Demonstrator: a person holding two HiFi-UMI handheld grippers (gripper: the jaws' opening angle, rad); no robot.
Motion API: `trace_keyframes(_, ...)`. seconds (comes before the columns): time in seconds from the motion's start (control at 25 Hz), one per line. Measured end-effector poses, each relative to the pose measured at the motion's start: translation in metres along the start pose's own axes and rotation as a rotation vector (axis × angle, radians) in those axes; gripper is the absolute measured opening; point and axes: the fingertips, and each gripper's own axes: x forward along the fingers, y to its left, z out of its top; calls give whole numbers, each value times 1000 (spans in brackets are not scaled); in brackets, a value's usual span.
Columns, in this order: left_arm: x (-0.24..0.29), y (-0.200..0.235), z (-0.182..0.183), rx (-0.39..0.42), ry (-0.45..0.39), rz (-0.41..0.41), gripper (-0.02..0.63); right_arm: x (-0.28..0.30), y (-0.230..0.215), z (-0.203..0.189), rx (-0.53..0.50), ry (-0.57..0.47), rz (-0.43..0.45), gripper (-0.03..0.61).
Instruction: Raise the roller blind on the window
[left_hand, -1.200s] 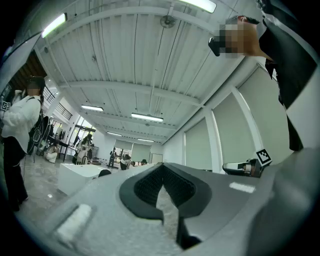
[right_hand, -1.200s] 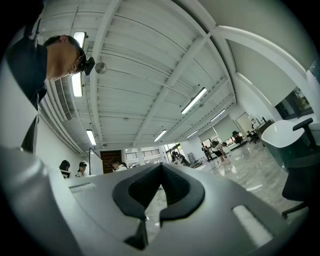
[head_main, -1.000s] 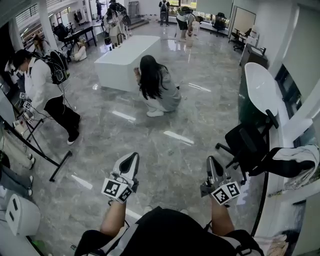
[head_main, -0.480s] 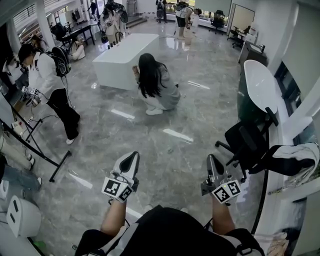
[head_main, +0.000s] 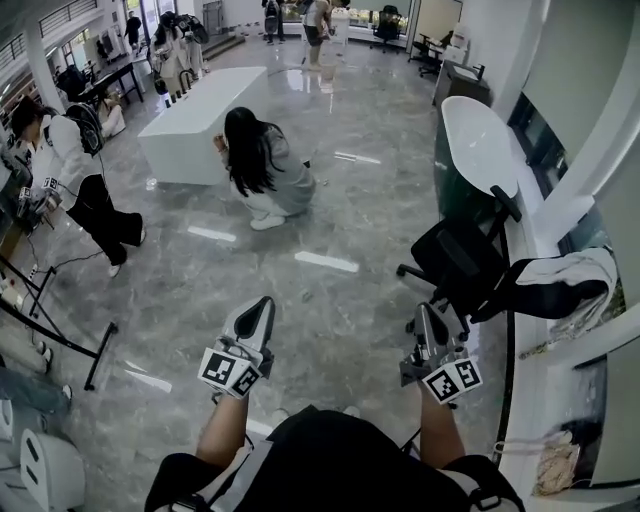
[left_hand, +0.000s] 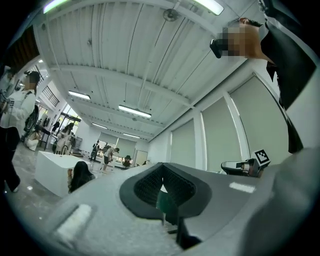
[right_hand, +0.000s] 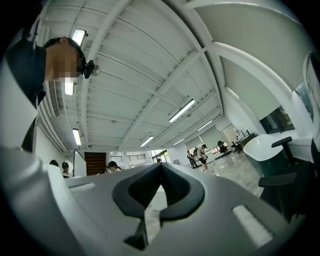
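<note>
A: What's cut off for me?
B: Your torso runs off the bottom edge. In the left gripper view it covers part of the roller blind.
A: And far off?
B: Those people are too small for you to tell apart.

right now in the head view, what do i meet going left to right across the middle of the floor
standing person in a white top → crouching person with long dark hair → black office chair → black and white garment draped at the right edge
</note>
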Motion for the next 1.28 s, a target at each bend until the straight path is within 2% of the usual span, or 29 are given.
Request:
trace_keyframes(0.4,112,-126,-34,-64,-6,-243,3,-116,-92,71,-79,-88,-216,0)
trace_keyframes(0.76,173,-247,-67,-127,50,-489,3,-237,-140,112,-103,-165,-470,0)
trace_keyframes(1.0,213,-290,-84,-130,89,-611,2,-275,-162,118,-103,-200,-595,0)
trace_keyframes(1.28,286,-336,-115,-160,113,-758,2,-298,-202,137,-148,-245,-755,0)
